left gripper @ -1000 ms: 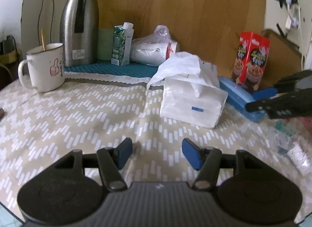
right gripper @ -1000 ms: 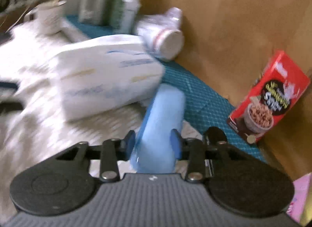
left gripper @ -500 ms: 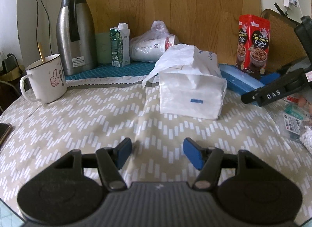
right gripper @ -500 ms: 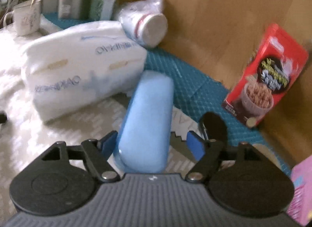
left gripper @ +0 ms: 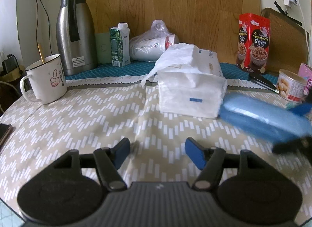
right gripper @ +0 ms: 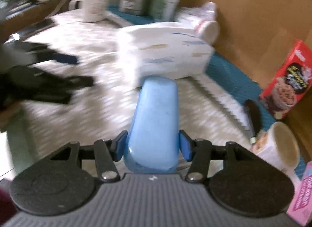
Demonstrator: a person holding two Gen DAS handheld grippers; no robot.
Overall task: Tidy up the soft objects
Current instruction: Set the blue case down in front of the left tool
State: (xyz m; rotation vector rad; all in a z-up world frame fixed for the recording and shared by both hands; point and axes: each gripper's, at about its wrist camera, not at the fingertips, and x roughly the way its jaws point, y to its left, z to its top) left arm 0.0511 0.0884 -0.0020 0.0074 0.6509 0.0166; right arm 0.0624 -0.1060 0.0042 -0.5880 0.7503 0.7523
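The right hand-held gripper (right gripper: 151,145) is clamped on the near end of the blue soft roll (right gripper: 156,117), whose long axis points away toward the tissue pack (left gripper: 190,92) on the counter (left gripper: 81,117) (frames blurred). The left hand-held gripper (left gripper: 157,152), jaws apart and empty, lies left, well apart.

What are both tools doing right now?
Left tool: open, empty, jaws just opened wider.
Right tool: holding the blue case, after its jaws widened.
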